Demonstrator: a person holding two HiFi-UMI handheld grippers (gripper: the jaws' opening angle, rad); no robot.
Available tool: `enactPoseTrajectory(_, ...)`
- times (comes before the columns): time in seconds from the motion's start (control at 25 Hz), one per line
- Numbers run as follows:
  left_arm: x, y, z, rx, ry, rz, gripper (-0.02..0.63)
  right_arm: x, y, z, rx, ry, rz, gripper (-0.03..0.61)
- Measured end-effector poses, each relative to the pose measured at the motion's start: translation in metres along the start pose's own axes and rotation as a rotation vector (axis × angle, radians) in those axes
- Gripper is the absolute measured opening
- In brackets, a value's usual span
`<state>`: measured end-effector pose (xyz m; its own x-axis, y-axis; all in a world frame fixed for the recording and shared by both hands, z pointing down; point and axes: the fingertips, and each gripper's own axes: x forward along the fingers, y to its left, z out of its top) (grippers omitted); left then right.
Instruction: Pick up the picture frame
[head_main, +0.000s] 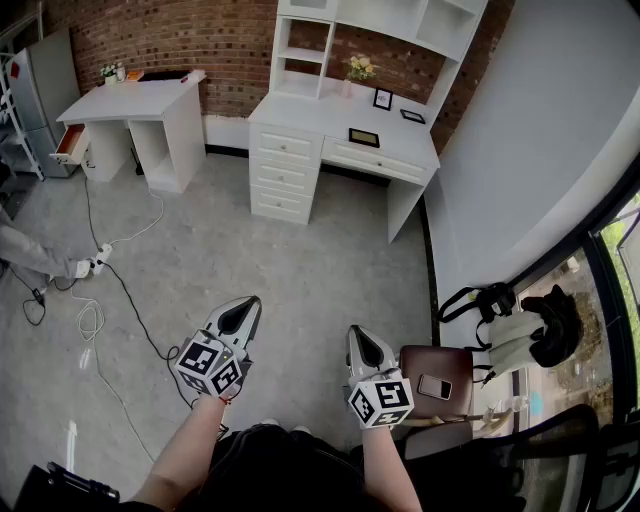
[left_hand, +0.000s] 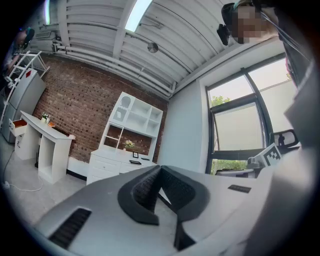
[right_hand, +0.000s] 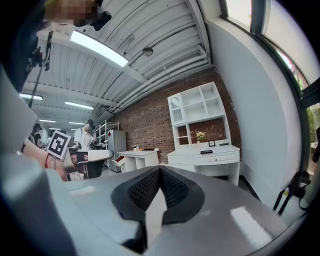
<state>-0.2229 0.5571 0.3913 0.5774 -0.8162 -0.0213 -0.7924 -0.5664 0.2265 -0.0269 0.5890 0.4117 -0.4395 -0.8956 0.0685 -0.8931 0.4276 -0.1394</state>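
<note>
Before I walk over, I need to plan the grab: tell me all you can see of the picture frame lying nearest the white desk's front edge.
The picture frame is a small dark rectangle with a paler centre, lying flat on the white desk above its wide drawer. Only the desk touches it; a smaller frame stands upright behind it. Material unclear at this distance.

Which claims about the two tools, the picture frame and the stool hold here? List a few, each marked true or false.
1. The left tool and the right tool are both shut, with nothing between them. True.
2. The right tool holds the picture frame. False: it lies flat on the white desk, across the floor.
3. A phone lies on the brown stool. True.
4. The flowers stand on the floor. False: they stand on the desk, below the shelves.
</note>
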Motion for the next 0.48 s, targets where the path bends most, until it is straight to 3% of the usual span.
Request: enactPoseTrajectory(0.48,0.003,0.014,0.004,0.03,-0.008,-0.02,0.006,0.017,0.008,0.011,-0.004,-0.061,-0.039,0.003)
